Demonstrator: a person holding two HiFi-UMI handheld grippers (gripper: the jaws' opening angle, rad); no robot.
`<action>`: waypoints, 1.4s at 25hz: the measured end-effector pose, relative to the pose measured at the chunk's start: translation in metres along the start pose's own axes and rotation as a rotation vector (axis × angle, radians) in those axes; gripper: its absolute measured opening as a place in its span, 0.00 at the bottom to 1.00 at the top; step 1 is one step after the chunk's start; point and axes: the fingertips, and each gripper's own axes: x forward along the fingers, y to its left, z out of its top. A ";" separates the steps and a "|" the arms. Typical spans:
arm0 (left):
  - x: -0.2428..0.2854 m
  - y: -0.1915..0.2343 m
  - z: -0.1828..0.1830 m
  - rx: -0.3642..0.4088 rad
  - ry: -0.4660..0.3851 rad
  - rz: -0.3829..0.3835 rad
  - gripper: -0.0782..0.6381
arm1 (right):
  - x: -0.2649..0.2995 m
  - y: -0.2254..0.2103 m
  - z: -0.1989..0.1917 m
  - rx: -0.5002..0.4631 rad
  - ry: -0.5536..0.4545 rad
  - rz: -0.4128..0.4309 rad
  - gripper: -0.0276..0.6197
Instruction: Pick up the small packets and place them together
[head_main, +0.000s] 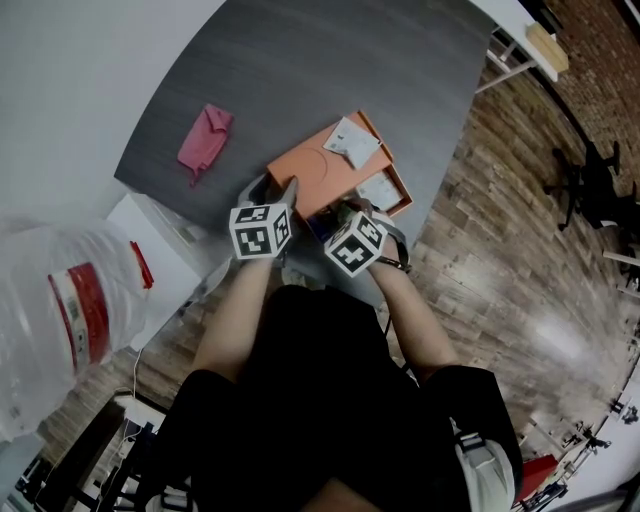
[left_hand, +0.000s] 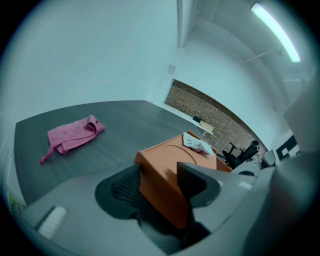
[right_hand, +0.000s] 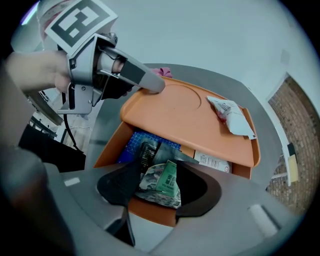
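An orange box (head_main: 398, 203) stands on the dark table (head_main: 300, 70) with its flat orange lid (head_main: 318, 175) slid partly aside. My left gripper (left_hand: 160, 176) is shut on the lid's near corner (left_hand: 162, 187), and its fingers (right_hand: 147, 81) show in the right gripper view. A white packet (right_hand: 231, 116) lies on the lid. My right gripper (right_hand: 160, 181) points down into the box, jaws open around a green and grey packet (right_hand: 159, 194). Beside it lie a dark packet (right_hand: 145, 152), a blue item (right_hand: 131, 142) and a white packet (right_hand: 212, 161).
A pink cloth (head_main: 205, 140) lies on the table to the left of the box. The table's near edge runs just behind the grippers. A white cabinet (head_main: 150, 240) and a big clear water bottle (head_main: 50, 310) stand at lower left. An office chair (head_main: 590, 180) stands far right.
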 end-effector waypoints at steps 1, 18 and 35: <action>0.000 0.000 0.000 -0.001 0.001 0.000 0.43 | 0.001 0.000 -0.002 0.003 0.008 0.004 0.39; -0.001 0.003 -0.002 -0.011 -0.004 0.012 0.43 | -0.004 0.007 -0.013 -0.090 0.013 0.014 0.09; 0.000 0.008 -0.002 -0.020 -0.002 0.016 0.43 | -0.071 0.029 0.004 -0.194 -0.106 0.078 0.08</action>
